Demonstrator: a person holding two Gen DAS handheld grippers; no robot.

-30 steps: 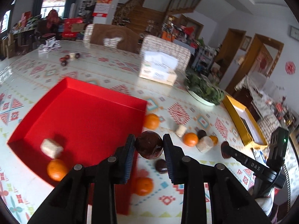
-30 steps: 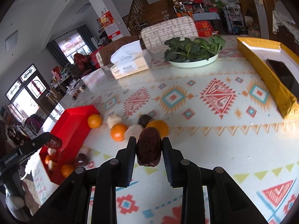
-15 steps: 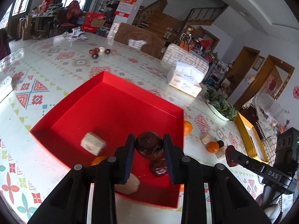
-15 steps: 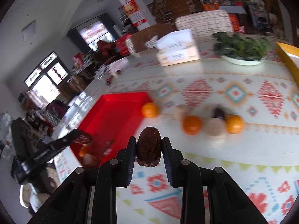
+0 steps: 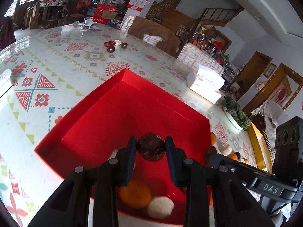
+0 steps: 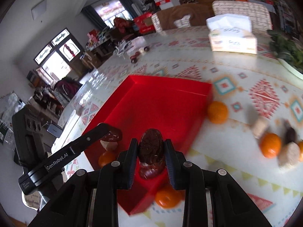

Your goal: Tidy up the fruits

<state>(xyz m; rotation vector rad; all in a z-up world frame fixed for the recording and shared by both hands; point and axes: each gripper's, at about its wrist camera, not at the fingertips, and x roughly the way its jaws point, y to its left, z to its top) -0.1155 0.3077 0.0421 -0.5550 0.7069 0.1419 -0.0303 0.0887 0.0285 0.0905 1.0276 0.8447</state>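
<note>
My left gripper (image 5: pixel 151 151) is shut on a dark brown round fruit (image 5: pixel 151 147) and holds it over the red tray (image 5: pixel 113 117). An orange (image 5: pixel 134 193) and a white fruit (image 5: pixel 160 207) lie in the tray below it. My right gripper (image 6: pixel 151 149) is shut on a dark brown oval fruit (image 6: pixel 151 145) above the tray's near corner (image 6: pixel 151 181). Another dark fruit (image 6: pixel 149 171) lies in the tray under it. The left gripper's held fruit (image 6: pixel 111 135) shows at the left in the right wrist view.
Oranges (image 6: pixel 217 112) (image 6: pixel 270 145), pale fruits (image 6: pixel 288 154) and a dark one (image 6: pixel 290 133) lie on the patterned table right of the tray. An orange (image 6: pixel 167 196) sits by the tray's near corner. A tissue box (image 6: pixel 232 37), a greens plate (image 5: pixel 235 113) and a yellow box (image 5: pixel 260 147) stand beyond.
Both grippers have moved left over the red tray, each keeping its dark fruit. The right gripper has come from the loose fruits on the table to the tray's near corner.
</note>
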